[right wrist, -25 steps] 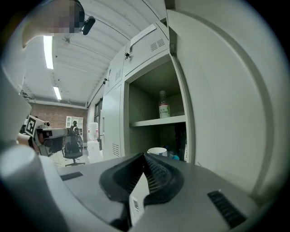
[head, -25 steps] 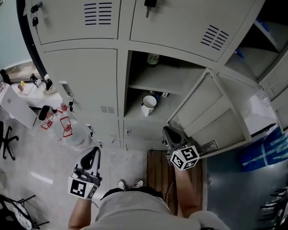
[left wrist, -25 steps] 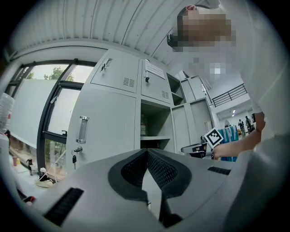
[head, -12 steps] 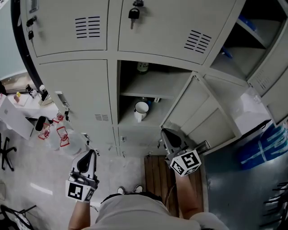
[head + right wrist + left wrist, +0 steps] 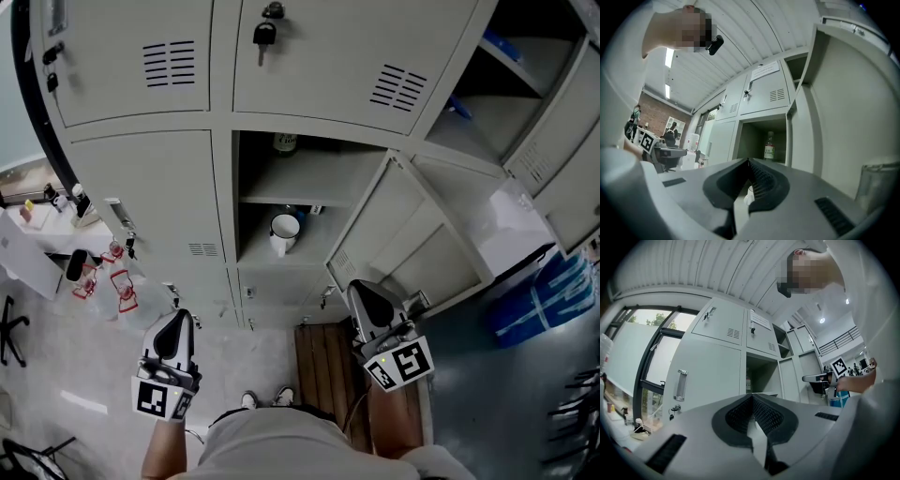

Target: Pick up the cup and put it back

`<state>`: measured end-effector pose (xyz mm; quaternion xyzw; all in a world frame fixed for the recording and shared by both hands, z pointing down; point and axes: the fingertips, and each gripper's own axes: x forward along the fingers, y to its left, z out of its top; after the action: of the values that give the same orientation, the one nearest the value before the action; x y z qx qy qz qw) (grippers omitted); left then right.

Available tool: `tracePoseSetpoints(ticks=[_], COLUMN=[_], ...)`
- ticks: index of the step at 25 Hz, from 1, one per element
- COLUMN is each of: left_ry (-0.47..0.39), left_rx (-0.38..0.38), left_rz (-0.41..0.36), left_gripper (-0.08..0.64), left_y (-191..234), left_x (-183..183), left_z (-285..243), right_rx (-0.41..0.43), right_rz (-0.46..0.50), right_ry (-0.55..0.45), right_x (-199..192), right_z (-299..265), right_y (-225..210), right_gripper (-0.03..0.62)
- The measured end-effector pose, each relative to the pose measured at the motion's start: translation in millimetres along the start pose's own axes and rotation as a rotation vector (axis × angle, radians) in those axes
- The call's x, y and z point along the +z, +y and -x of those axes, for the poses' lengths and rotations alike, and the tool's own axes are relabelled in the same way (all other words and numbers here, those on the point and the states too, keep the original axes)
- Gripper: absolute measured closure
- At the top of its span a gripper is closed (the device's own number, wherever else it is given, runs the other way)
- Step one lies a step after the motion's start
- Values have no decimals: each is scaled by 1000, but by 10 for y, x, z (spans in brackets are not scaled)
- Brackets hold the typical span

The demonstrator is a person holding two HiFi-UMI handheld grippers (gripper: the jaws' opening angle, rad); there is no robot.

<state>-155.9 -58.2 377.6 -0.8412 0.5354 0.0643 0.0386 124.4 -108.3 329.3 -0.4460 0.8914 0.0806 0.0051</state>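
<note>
**Head view.** Grey steel locker (image 5: 150, 187) with one compartment open and its door (image 5: 398, 234) swung out to the right.
- Cup (image 5: 283, 231): white with a dark rim, upright on the lower shelf of the open compartment. This is the only view that shows it plainly.
- Bottle (image 5: 284, 142): on the shelf above the cup.
- Key (image 5: 263, 36): hanging from the lock of the upper door.
- Left gripper (image 5: 175, 321): low at the left, in front of a closed door.
- Right gripper (image 5: 362, 292): low at the right, by the bottom edge of the open door and above a wooden board (image 5: 323, 361).
- Both grippers are well apart from the cup. Jaw state is hard to read from this height.

**Left gripper view.** Left gripper (image 5: 751, 397) has its jaws closed together with nothing between them.
- A door handle (image 5: 680, 385) and a window (image 5: 628, 352) show at the left.
- The open compartment is straight ahead, with its lower shelf hidden behind the gripper's body.
- The right gripper (image 5: 816, 378) shows at the far right with its marker cube (image 5: 839, 365).

**Right gripper view.** Right gripper (image 5: 749, 162) has its jaws closed together and holds nothing.
- The labelled bottle (image 5: 769, 146) shows clearly, just above the jaw tips.
- A white sliver in the gap beneath the tips is too small to identify.
- The left gripper (image 5: 668, 153) shows at the far left
</note>
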Motion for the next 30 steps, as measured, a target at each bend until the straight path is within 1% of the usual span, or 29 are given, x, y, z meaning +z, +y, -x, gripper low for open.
tracePoseSetpoints(ticks=[4, 10, 13, 16, 24, 27, 30], left_ry=[-7, -6, -18, -18, -22, -45, -45], left_rx=[18, 20, 21, 46, 63, 58, 58], left_rz=[2, 13, 13, 1, -18, -16, -11], left_gripper=[538, 538, 538, 538, 538, 538, 538], left_y=[41, 74, 85, 148, 207, 200, 178], left_x=[-2, -40, -19, -9, 40, 69, 92], left_z=[29, 8, 12, 41, 85, 100, 82], right_rx=[-26, -114, -136, -167, -256, -260, -246], right_rz=[32, 29, 13, -2, 21, 9, 0], right_ry=[-4, -40, -29, -19, -25, -36, -37], right_x=[105, 277, 289, 290, 296, 267, 222], right_z=[182, 500, 647, 786, 965, 945, 878], right_y=[40, -26, -61, -80, -179, -183, -174], right_gripper=[574, 574, 574, 574, 574, 574, 574])
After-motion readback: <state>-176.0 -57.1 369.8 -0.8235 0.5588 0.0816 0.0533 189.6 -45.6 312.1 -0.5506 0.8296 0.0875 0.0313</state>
